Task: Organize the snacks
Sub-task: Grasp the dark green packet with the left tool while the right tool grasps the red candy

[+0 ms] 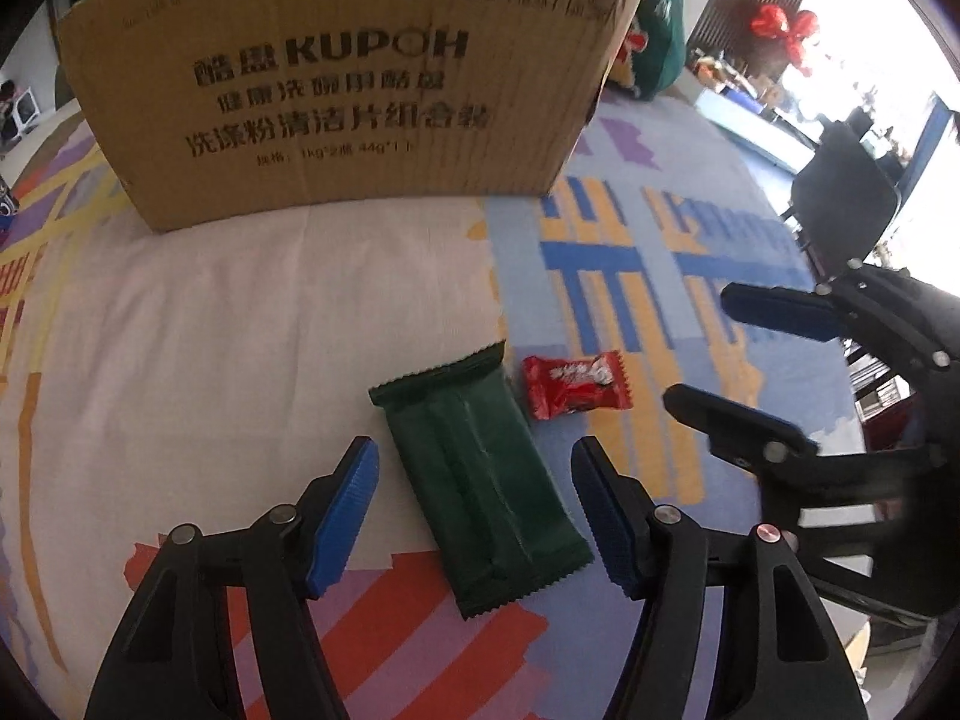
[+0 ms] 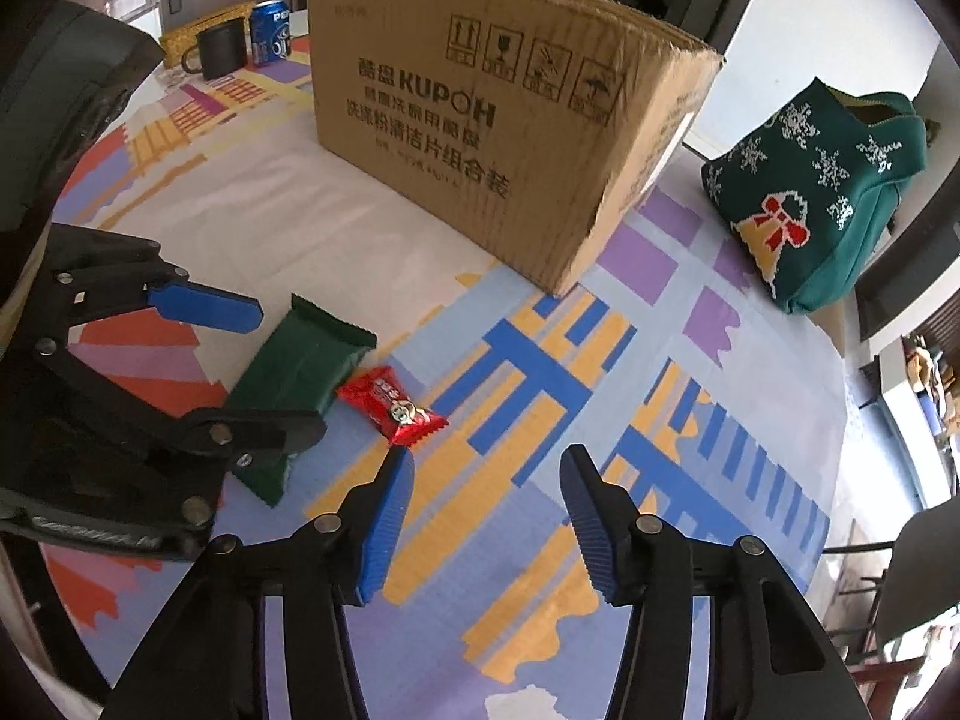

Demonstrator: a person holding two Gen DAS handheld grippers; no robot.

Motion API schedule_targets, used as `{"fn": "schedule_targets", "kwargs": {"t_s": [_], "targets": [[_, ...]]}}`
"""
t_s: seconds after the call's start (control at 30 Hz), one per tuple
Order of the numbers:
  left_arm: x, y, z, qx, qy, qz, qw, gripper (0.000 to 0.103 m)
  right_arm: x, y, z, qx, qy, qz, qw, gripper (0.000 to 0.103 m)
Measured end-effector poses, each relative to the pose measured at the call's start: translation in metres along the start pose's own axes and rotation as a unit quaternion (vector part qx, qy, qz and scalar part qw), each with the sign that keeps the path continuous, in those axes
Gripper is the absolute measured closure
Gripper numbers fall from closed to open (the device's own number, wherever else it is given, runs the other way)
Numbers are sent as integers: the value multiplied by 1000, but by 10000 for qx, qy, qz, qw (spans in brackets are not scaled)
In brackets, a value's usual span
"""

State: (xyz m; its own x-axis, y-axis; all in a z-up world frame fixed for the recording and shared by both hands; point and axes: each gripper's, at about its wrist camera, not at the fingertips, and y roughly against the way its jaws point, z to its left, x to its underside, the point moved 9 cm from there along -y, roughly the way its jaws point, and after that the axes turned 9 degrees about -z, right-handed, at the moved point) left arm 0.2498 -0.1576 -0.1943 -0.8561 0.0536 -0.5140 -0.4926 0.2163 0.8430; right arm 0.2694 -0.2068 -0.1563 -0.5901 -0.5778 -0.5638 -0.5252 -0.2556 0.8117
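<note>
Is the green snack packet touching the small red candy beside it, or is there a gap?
Apart. In the left wrist view a thin strip of tablecloth shows between the green snack packet and the red candy.

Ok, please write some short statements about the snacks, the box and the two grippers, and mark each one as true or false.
1. The green packet lies flat between the open jaws of the left gripper. True.
2. The red candy is already inside the cardboard box. False: it lies on the tablecloth, beside the green packet.
3. The right gripper holds the red candy. False: its jaws are open and hold nothing.
4. A blue can stands next to a dark mug behind the box. True.
5. The green pouch has a snowflake pattern. True.
</note>
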Motion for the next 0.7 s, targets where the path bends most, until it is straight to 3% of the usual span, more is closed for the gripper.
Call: {"fn": "schedule_targets", "kwargs": {"t_s": [0.17,0.3,0.43,0.7], "targets": [[3,-1,1,-261,-141,-69,9995,44,-1,0,6,-108,57,-31,9999,51],[3,3,8,-268,-94,-91,9996,59,-2,-2,13,-200,137,-32,9997,51],[4,8,15,-125,-25,-31,9999,60,-7,-7,19,-276,162,-52,9995,51],[2,17,33,-184,90,-113,9997,60,-17,-23,29,-425,293,36,9987,53]]}}
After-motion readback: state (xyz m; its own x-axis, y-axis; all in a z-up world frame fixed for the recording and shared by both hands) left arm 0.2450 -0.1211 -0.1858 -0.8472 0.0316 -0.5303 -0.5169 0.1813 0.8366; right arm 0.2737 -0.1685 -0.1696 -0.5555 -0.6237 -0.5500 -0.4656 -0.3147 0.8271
